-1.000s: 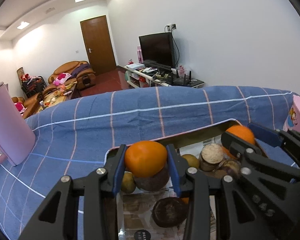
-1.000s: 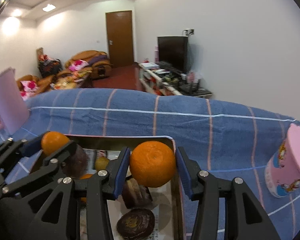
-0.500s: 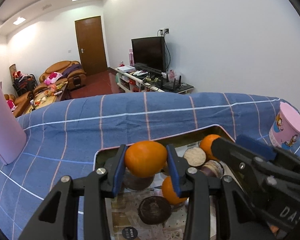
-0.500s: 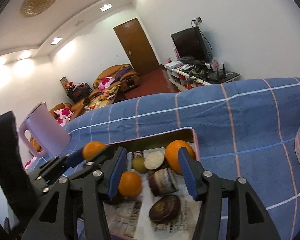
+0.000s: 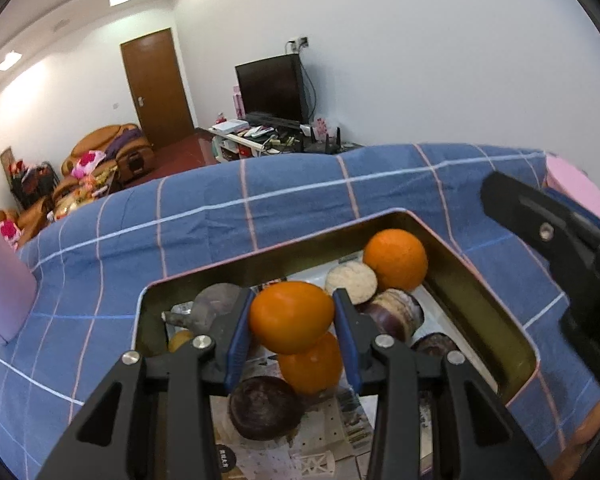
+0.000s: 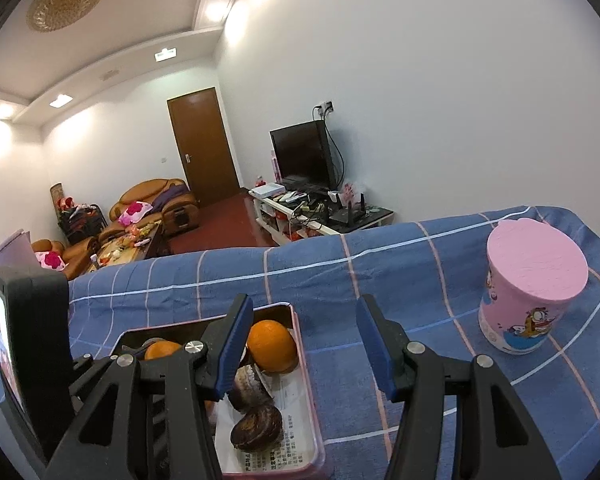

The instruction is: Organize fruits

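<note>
My left gripper [image 5: 293, 312] is shut on an orange [image 5: 290, 318] and holds it over the metal tray [image 5: 466, 276] on the blue checked cloth. In the tray lie a second orange [image 5: 396, 258] at the far right corner, a third orange [image 5: 314, 366] under the held one, and dark round fruits [image 5: 264, 406]. My right gripper [image 6: 304, 310] hovers over the tray's right rim [image 6: 314, 412]. Its jaws are opening with nothing between them. The corner orange [image 6: 271, 345] lies in the tray behind its left finger.
A pink lidded cup [image 6: 534, 284] stands on the cloth right of the tray. A pink pitcher [image 5: 0, 280] stands at the far left. Printed paper lines the tray floor. Beyond the table's far edge are a TV stand and sofas.
The right gripper let its orange go into the tray's far right corner, widened its jaws and drew back to the right. The left gripper moved further over the tray with its orange.
</note>
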Demonstrator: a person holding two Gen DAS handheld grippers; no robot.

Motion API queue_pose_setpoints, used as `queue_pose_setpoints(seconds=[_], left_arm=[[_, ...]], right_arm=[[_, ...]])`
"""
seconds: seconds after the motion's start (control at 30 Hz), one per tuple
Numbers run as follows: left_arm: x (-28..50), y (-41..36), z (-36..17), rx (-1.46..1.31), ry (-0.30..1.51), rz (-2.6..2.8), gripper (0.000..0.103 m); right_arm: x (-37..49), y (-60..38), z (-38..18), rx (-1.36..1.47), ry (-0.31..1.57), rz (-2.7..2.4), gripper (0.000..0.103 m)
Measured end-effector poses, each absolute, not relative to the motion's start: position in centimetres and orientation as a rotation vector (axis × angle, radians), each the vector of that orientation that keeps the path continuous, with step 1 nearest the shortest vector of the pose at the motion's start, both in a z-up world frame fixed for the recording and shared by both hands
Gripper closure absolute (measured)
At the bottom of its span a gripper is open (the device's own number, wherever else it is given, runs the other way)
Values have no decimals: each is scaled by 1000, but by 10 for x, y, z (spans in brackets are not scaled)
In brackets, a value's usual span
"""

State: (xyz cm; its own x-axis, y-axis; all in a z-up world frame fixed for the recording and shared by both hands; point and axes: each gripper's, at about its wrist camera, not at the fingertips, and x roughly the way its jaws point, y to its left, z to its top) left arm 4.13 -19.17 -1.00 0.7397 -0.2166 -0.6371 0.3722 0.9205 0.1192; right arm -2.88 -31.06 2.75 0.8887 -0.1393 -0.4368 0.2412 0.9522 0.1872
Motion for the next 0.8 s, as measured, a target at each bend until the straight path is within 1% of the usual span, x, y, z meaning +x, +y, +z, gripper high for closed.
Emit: queue_pose_setpoints(seconds=[0.1,0.13,0.17,0.2,0.23,0.27,0.33,0.4,0.8], left_arm=[[39,-195,-12,264,663,-325,59],[38,-195,-11,261,662,-329,52],[37,-195,-11,257,665,-346,43],[35,-195,-10,255,663,-348,38],[33,-195,-9,259,654,-327,24],[30,-194,-7,259,640,-314,13],[23,-193,-1,256,601,-312,5],[18,-191,3,255,580,-311,4],[9,-186,-3,251,639,-324,3]], right_arm=[[-29,-312,25,249,442,-201,39],[-29,-312,25,252,442,-201,39],[-28,-311,25,252,440,-203,39],[-30,-312,25,251,437,-209,39],[-32,-311,25,252,434,-215,39],[-35,-311,25,253,431,-220,39],[-39,-312,25,264,428,-229,38],[-43,-314,24,284,430,-236,34],[-56,-311,22,285,436,-244,34]])
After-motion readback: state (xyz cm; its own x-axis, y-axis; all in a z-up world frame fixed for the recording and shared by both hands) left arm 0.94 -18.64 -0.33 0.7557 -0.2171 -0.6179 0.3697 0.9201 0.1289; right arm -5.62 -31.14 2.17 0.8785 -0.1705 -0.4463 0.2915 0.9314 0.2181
